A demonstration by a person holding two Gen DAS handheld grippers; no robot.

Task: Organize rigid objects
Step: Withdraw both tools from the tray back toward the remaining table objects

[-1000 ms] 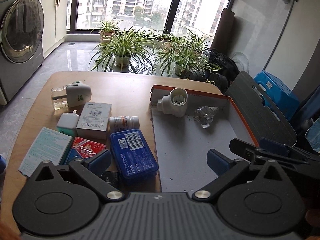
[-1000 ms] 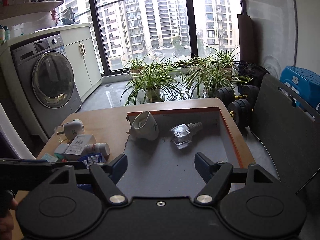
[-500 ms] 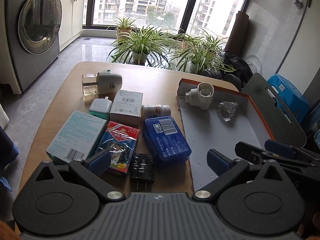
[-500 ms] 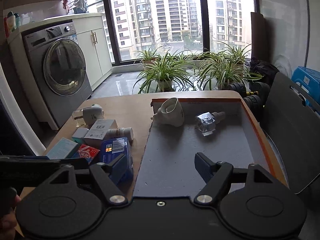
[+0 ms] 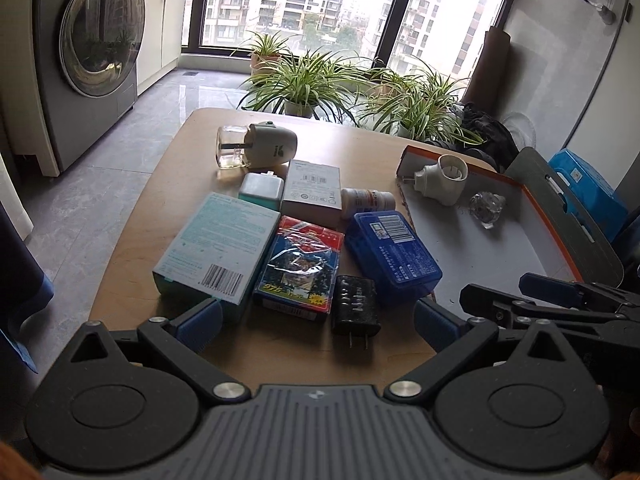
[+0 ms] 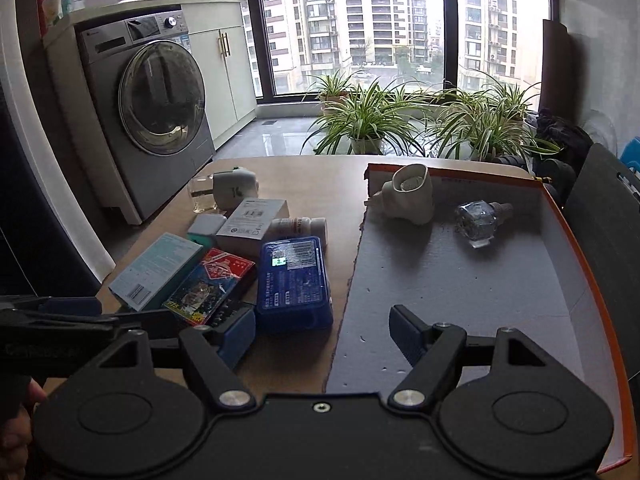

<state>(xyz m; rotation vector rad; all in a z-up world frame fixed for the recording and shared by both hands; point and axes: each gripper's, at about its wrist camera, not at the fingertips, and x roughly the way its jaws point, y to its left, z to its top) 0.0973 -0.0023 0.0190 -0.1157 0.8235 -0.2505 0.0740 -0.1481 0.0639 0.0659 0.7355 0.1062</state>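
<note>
Washer [image 6: 160, 120] left, potted plants [image 6: 368, 120] by window [image 6: 360, 20] behind table.

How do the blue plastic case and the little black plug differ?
The blue plastic case is bigger, flat and labelled; the black plug is smaller, with metal prongs pointing at the camera. The case lies nearer the tray. Both rest on the wooden table, outside the tray.
</note>
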